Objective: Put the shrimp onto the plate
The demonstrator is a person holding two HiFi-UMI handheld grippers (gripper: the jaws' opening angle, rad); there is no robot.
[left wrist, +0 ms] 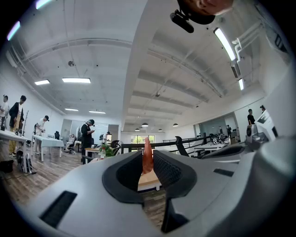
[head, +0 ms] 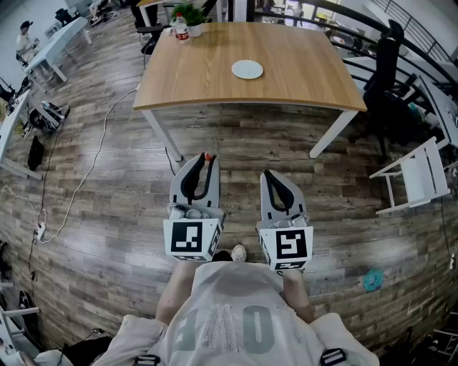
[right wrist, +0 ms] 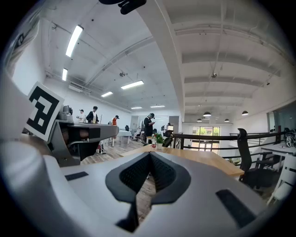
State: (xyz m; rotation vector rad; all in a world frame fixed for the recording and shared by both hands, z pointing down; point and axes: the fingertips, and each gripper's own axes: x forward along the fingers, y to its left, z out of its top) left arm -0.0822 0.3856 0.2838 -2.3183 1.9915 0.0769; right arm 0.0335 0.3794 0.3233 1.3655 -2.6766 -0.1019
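Note:
A white plate [head: 247,69] lies on the wooden table [head: 300,78], which stands well ahead of both grippers. My left gripper [head: 208,159] is held over the wood floor, short of the table's near edge. It is shut on an orange shrimp [left wrist: 147,156], which stands upright between the jaws; its red tip [head: 208,155] shows in the head view. My right gripper [head: 266,174] is beside it, also over the floor, jaws closed together with nothing between them [right wrist: 148,157]. The plate does not show in either gripper view.
A potted plant [head: 190,16] and a red can [head: 182,32] stand at the table's far left corner. A white folding chair [head: 418,175] and a black office chair [head: 384,61] are at the right. A cable [head: 86,179] runs across the floor. People stand in the distance.

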